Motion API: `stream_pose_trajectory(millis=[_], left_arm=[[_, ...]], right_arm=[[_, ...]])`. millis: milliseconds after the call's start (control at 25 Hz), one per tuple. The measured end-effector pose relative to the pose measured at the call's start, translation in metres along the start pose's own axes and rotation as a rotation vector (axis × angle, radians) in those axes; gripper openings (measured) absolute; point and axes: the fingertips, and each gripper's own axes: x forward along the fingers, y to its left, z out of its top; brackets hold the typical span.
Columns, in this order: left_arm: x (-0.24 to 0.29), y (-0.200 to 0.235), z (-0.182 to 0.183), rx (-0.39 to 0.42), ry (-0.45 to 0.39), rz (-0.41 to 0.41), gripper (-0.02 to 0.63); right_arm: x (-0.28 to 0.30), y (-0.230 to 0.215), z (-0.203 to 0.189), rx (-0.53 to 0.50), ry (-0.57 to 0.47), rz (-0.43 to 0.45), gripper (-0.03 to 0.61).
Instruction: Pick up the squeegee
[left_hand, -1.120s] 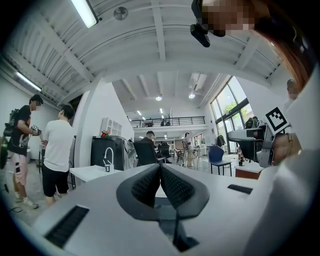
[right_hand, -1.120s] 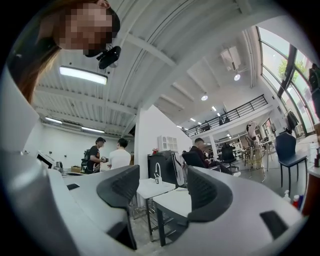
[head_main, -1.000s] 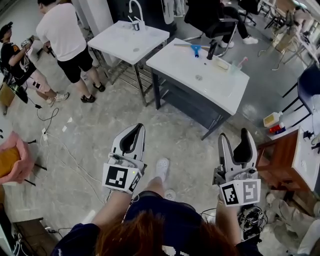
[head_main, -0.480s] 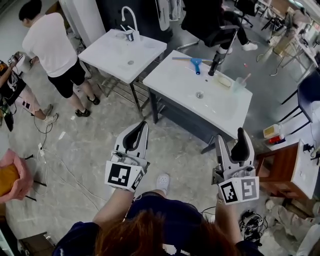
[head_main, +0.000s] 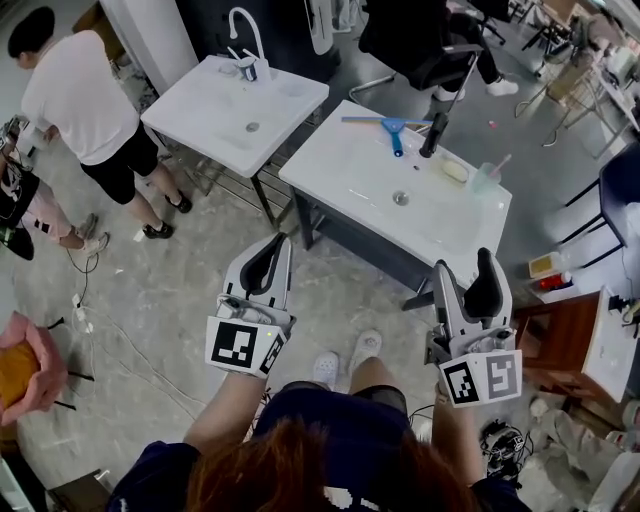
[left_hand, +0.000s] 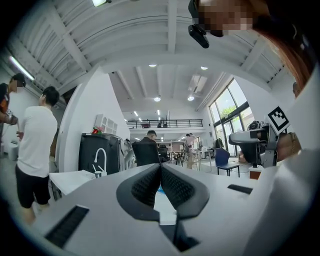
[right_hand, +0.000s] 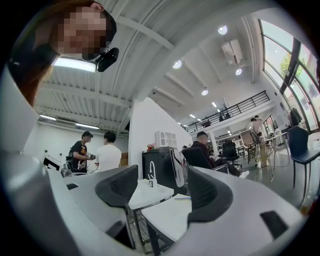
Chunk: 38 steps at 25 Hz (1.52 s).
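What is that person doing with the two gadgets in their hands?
A person stands on the floor, short of a white sink table, with a gripper in each hand. A blue squeegee lies near the table's far edge, not yet picked up. The left gripper has its fingers closed together on nothing. The right gripper has its fingers apart and is empty too. Both point toward the table but touch nothing.

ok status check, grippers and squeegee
Left gripper shut, empty; right gripper open, empty. Blue squeegee flat on near sink top, well ahead, untouched. Black faucet close beside it.
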Motion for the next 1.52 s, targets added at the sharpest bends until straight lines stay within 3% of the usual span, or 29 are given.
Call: stream_pose_trajectory(millis=[160, 440, 720, 920, 1240, 1520], left_arm=[[0.033, 0.014, -0.014, 0.000, 0.013, 0.030, 0.020], [0.121, 0.031, -0.006, 0.017, -0.010, 0.125, 0.020], [0.208, 0.035, 0.001, 0.032, -0.038, 0.230, 0.020], [0.248, 0.029, -0.009, 0.028, -0.016, 0.274, 0.020], [0.290, 0.043, -0.022, 0.015, 0.022, 0.259, 0.020], [0.356, 0.070, -0.024, 0.005, 0.013, 0.158, 0.020]], right_arm=[[0.038, -0.023, -0.010, 0.004, 0.002, 0.019, 0.322], [0.127, -0.086, 0.001, -0.009, -0.021, 0.112, 0.321], [0.209, -0.160, 0.018, -0.019, -0.040, 0.198, 0.321], [0.244, -0.200, 0.007, -0.002, -0.017, 0.229, 0.321], [0.283, -0.208, -0.019, 0.013, 0.040, 0.235, 0.318], [0.332, -0.210, -0.034, 0.031, 0.059, 0.177, 0.307]])
